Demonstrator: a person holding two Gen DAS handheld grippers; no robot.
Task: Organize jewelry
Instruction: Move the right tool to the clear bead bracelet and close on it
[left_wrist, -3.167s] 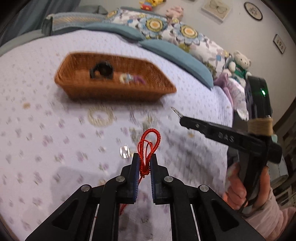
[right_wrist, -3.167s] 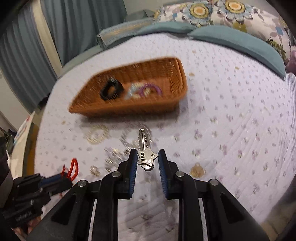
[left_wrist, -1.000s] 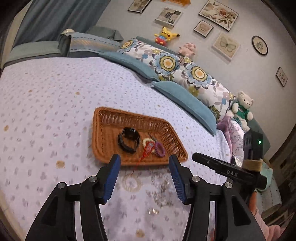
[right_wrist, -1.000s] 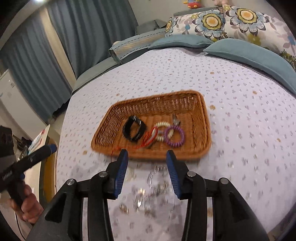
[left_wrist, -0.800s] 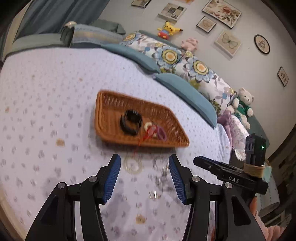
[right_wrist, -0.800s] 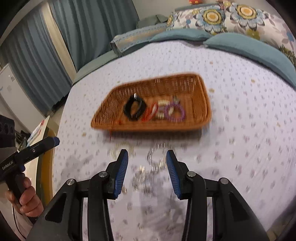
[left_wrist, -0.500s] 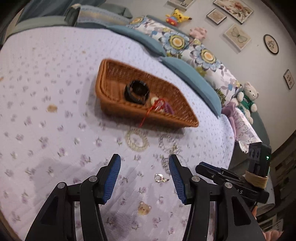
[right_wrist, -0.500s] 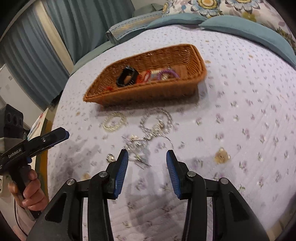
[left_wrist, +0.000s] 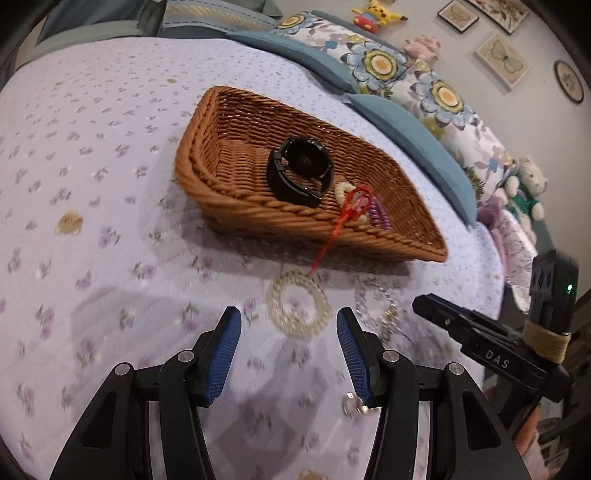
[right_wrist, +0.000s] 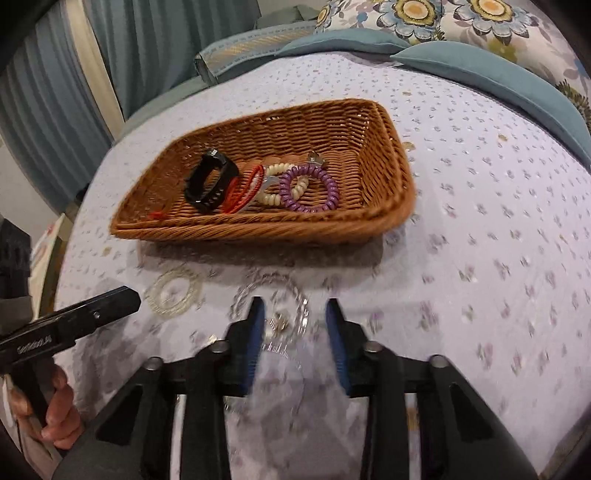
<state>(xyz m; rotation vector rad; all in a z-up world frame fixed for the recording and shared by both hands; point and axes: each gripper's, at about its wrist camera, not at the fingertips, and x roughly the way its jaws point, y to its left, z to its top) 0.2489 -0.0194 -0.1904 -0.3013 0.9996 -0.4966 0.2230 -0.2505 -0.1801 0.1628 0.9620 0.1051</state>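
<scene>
Right tongs (right_wrist: 294, 317) closing around silver chain (right_wrist: 284, 321); left tongs (left_wrist: 289, 334) gaping.

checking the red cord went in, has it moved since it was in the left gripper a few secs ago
Yes. The red cord now lies in the wicker basket, its tail over the near rim; the left gripper is open and empty.

You see an orange-brown woven wicker basket (right_wrist: 391, 177) on a pale lilac quilted bedspread (right_wrist: 498, 229) sprigged with tiny purple flowers. At the basket's nine o'clock lies a black watch (right_wrist: 208, 182), beside a red cord bracelet (right_wrist: 243, 192) and purple coil hair tie (right_wrist: 314, 188).
</scene>
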